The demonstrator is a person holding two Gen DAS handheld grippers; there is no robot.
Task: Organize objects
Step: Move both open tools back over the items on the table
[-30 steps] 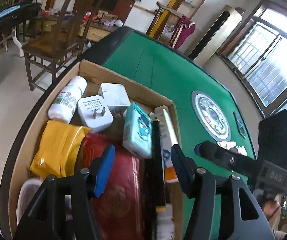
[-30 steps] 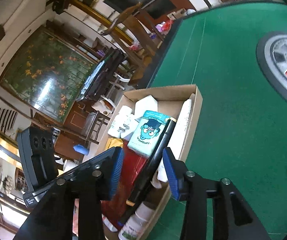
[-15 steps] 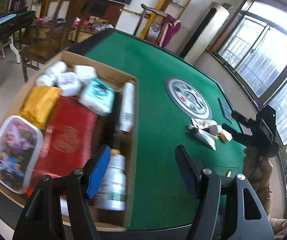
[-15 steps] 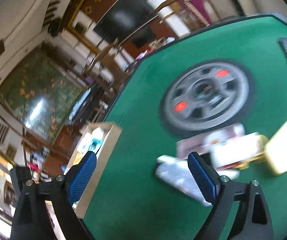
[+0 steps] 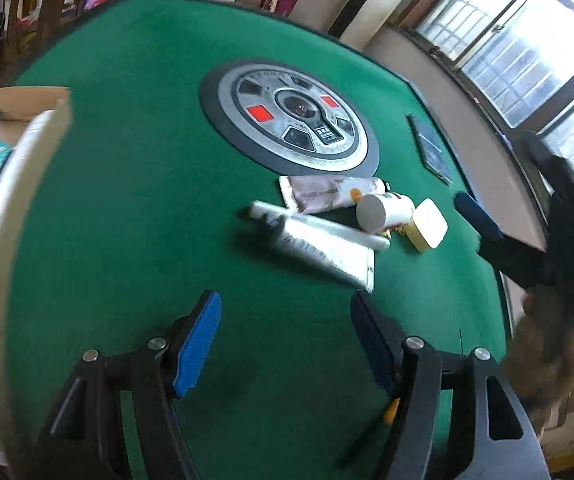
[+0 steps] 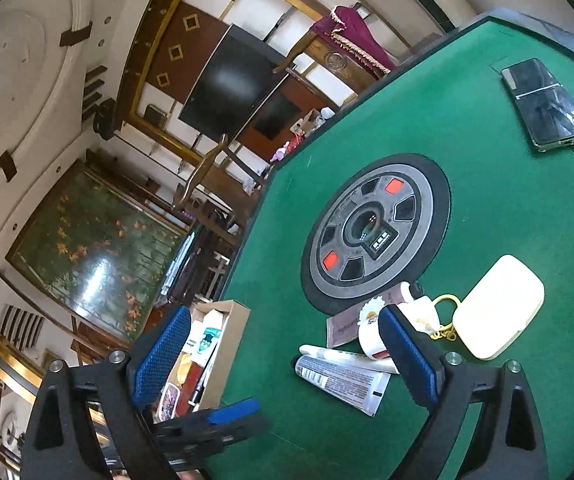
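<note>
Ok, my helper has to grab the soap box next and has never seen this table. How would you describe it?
Start at the round grey dial in the middle of the green table. A small pile of toiletries lies just below it. The soap box is at the pile's right edge: a pale cream, rounded flat case, the only plain, unprinted piece beside the tubes and little jar.

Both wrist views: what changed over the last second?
Both grippers swung away from the cardboard box to the loose pile by the silver tube. The right gripper let go of the black pen, its jaws just opening wide; the left gripper opened further, empty. Pile and phone unmoved.
</note>
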